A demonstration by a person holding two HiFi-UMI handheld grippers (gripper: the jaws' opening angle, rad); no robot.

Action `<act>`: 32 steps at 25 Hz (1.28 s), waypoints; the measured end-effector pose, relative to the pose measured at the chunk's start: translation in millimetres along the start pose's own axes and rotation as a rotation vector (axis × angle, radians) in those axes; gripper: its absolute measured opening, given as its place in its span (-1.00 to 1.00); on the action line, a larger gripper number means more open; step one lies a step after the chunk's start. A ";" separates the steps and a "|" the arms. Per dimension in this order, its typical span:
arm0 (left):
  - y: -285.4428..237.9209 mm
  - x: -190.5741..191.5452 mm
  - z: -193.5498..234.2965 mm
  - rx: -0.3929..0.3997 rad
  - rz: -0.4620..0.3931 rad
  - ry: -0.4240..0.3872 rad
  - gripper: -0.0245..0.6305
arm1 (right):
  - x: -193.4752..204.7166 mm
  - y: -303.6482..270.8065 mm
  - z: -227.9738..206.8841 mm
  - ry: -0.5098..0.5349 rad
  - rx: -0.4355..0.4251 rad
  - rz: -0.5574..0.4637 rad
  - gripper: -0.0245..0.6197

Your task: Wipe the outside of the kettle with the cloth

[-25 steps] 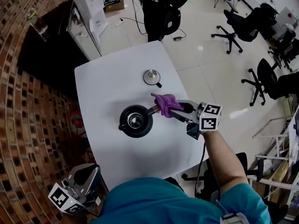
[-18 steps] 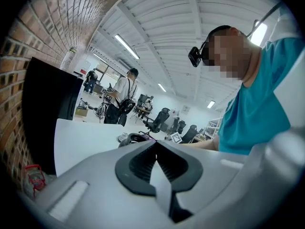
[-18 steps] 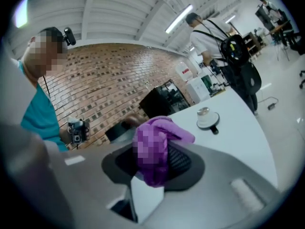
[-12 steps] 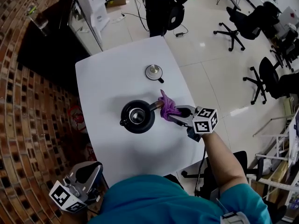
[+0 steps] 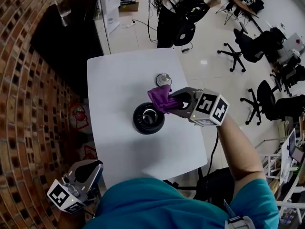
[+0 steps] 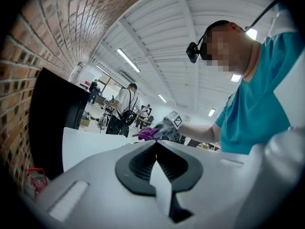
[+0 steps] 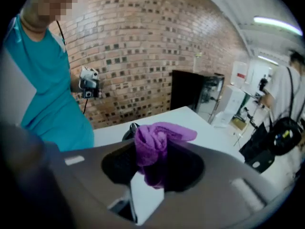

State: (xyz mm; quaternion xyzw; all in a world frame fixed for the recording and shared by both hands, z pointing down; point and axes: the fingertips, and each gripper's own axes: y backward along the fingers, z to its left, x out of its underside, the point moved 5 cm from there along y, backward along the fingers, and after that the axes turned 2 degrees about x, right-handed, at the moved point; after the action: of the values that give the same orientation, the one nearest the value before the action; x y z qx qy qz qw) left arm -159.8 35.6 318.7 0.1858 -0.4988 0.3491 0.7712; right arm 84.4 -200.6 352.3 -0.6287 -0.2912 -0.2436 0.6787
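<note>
A black kettle (image 5: 148, 118) without its lid stands near the middle of the white table (image 5: 114, 80). My right gripper (image 5: 167, 100) is shut on a purple cloth (image 5: 160, 98), held just above the kettle's right rim. From the right gripper view the bunched purple cloth (image 7: 155, 151) fills the jaws, and only a sliver of the kettle (image 7: 129, 130) shows behind it. My left gripper (image 5: 90, 173) hangs low at the left, off the table's near corner, shut with nothing in it. From the left gripper view the jaws (image 6: 156, 149) meet at the tips.
The kettle's lid (image 5: 163, 79) lies on the table beyond the kettle. A brick wall (image 5: 33, 109) runs along the left, with a black cabinet (image 5: 62, 37) at the far left. A person (image 5: 183, 4) stands past the table's far end. Office chairs (image 5: 248, 46) stand at the right.
My right gripper has carried the cloth from the kettle's handle side up over its right rim. The head view has shifted. My left gripper has stayed put.
</note>
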 end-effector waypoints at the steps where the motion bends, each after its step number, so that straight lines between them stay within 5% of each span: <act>1: 4.2 0.1 -0.2 -0.007 -0.005 -0.010 -0.93 | -4.9 -16.9 -3.5 0.033 -0.031 0.065 -0.56; 5: 22.6 4.1 0.8 -0.040 -0.020 -0.037 -0.93 | -12.5 -58.7 -14.4 0.055 -0.154 0.235 -0.56; 10: 31.9 9.7 -0.2 -0.053 -0.048 0.000 -0.93 | -1.7 -45.2 -19.4 0.018 -0.174 0.322 -0.56; 22: 30.9 14.3 1.8 -0.022 -0.044 0.018 -0.93 | 7.4 -16.4 49.1 0.083 -0.143 0.359 -0.56; 32: 28.8 17.5 1.2 -0.023 -0.045 0.024 -0.93 | -16.2 -50.1 116.1 0.268 -0.284 0.389 -0.56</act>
State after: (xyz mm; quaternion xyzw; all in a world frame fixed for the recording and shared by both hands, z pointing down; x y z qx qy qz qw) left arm -177.0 60.8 333.2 0.1842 -0.4892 0.3280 0.7869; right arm 27.6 -90.2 381.2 -0.7237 -0.0353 -0.2279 0.6505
